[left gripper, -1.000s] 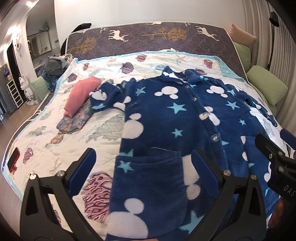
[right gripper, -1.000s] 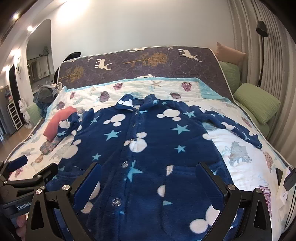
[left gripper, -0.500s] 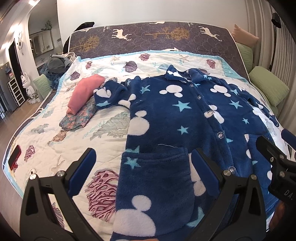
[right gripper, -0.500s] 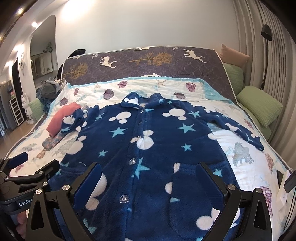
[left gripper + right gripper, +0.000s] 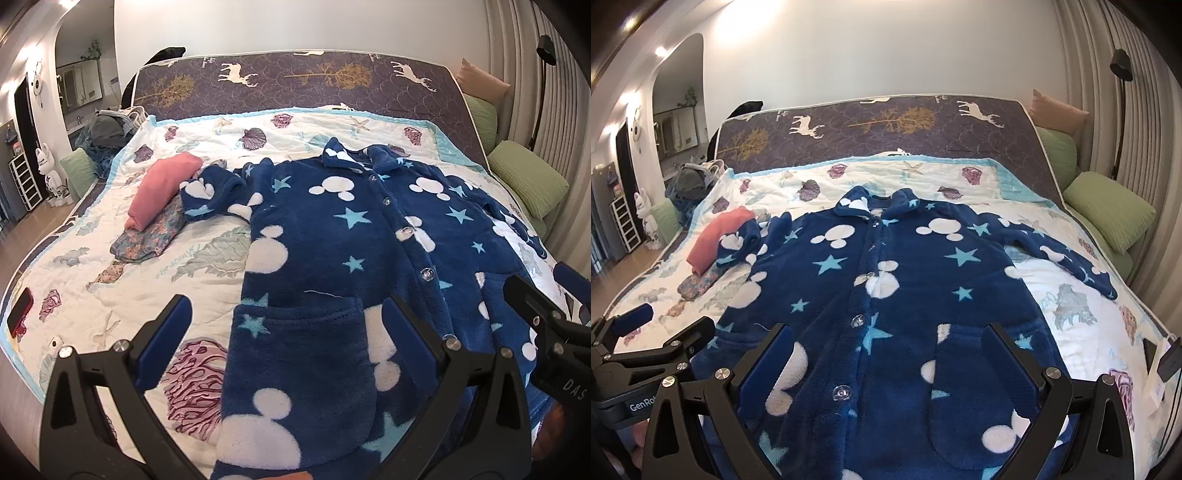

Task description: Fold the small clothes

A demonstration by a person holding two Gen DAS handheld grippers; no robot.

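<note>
Both cameras pulling back from fleece pajama top (image 5: 886, 295), now lying flat and unfolded; left gripper (image 5: 284, 332) and right gripper (image 5: 886, 358) hovering spread, gripping nothing

Left gripper (image 5: 284, 325): black frame, blue finger pads (image 5: 168, 326), silver screws. Right gripper (image 5: 886, 354): same build. White lettering "GenRo", "DAS" on bodies.

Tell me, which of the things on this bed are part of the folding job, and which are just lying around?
Part of the job:
- blue fleece pyjama top, spread flat, buttoned
- left gripper, open
- right gripper, open
- pink folded garment on a floral one, seemingly done already

Just lying about:
- green pillows
- red phone at the quilt's edge
- clothes heap beside the bed
</note>
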